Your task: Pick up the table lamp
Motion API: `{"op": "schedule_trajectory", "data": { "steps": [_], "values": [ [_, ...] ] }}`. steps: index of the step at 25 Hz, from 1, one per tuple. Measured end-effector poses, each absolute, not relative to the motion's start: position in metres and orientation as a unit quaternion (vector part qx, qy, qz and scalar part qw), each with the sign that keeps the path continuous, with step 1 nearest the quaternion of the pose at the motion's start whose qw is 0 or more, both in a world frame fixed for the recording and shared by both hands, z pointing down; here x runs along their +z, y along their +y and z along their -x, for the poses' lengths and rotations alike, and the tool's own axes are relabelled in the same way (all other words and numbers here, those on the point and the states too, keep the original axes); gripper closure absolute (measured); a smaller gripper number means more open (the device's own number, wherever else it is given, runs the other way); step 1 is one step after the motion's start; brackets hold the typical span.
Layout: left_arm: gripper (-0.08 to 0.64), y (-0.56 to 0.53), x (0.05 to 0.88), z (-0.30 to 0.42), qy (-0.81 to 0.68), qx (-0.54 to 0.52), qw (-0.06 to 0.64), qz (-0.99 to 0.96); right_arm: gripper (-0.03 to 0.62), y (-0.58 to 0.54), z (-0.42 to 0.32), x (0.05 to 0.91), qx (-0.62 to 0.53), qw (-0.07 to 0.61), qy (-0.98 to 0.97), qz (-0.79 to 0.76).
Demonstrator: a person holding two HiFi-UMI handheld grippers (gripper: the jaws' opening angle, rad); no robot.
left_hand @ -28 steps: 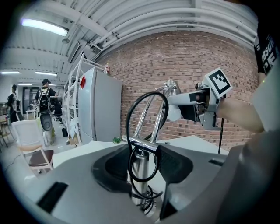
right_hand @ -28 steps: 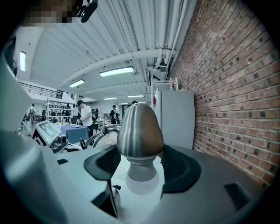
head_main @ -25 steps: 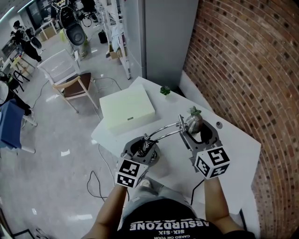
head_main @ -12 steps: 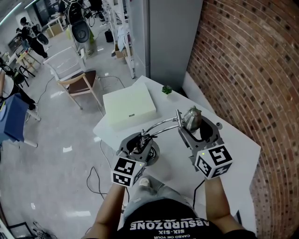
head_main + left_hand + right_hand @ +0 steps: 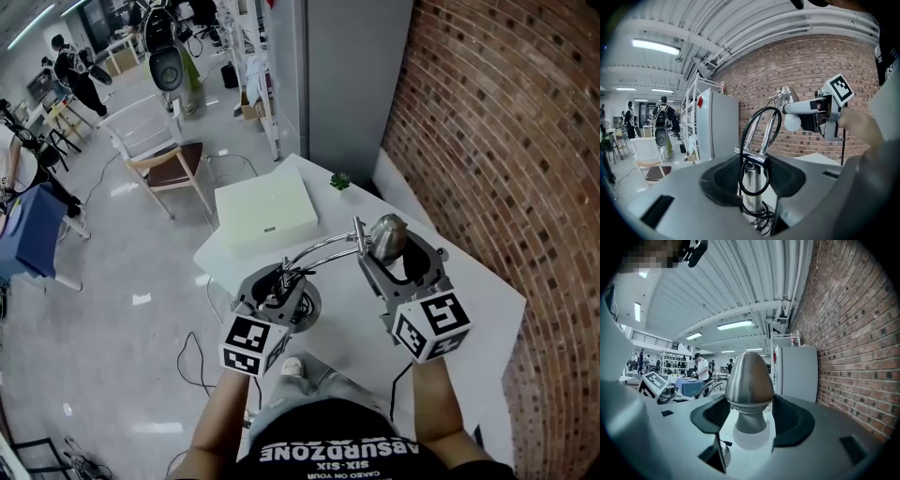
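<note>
Your left claw [image 5: 279, 292] clamps the table lamp [image 5: 323, 248] by its post [image 5: 752, 187]. Your right claw [image 5: 398, 251] clamps its head [image 5: 749, 378], at two o'clock.

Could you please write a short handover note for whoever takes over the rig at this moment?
Left gripper: shut on the table lamp's upright stem, low down.
Right gripper: shut on the lamp's metal head, with the bulb just below the pads.
Lamp: held between both grippers over the near part of the white table, on the near side of the white box.
Done: both grips are on.
Left: the views do not show whether the base is clear of the table. Probably raise both grippers together.
</note>
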State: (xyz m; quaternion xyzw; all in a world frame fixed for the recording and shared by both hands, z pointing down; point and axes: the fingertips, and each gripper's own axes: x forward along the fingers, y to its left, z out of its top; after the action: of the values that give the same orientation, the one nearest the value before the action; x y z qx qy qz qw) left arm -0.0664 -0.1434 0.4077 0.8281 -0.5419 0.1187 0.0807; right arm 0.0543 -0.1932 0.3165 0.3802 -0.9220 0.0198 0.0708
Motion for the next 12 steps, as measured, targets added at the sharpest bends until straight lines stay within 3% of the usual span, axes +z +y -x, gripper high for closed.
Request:
{"op": "schedule_trajectory", "data": {
  "steps": [12],
  "values": [
    [0.408,-0.137,0.386,0.054,-0.537,0.11,0.072,-0.833,0.314,-0.181,-0.068,0.297,0.012,0.051,-0.922,-0.385]
  ]
}}
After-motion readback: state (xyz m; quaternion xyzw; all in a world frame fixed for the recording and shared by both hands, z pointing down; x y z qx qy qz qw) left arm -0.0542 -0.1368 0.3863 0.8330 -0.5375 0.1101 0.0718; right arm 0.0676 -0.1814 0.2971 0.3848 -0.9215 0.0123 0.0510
